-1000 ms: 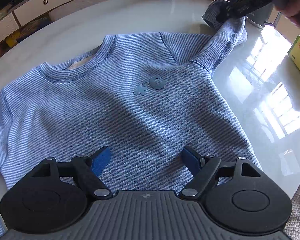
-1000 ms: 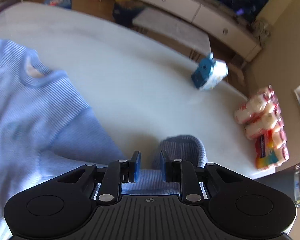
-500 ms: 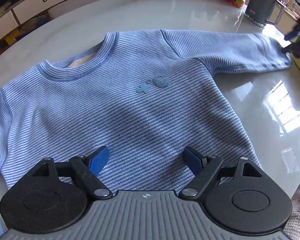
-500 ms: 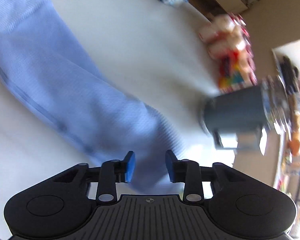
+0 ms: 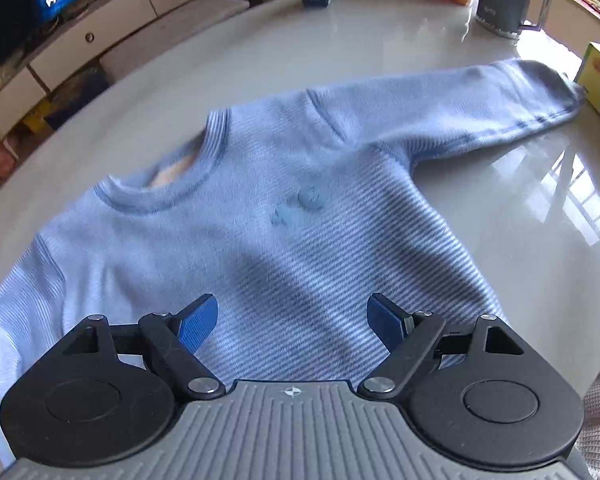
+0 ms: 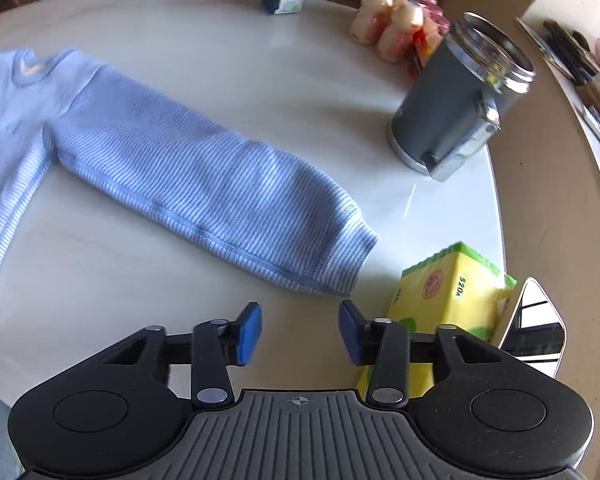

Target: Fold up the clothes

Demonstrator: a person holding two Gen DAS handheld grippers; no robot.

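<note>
Right wrist: opening tongs (image 6: 300,330) (nothing between) near sleeve cuff (image 6: 350,256).

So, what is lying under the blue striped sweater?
The sweater lies flat on the white table; bare tabletop shows all around it. Whether anything is hidden beneath the fabric cannot be seen.

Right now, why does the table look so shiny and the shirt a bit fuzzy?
Left wrist view: window light glares off the table, and the striped shirt is smeared by motion blur. Right wrist view: the sleeve looks sharper, though the fisheye bends the table's edge.
</note>
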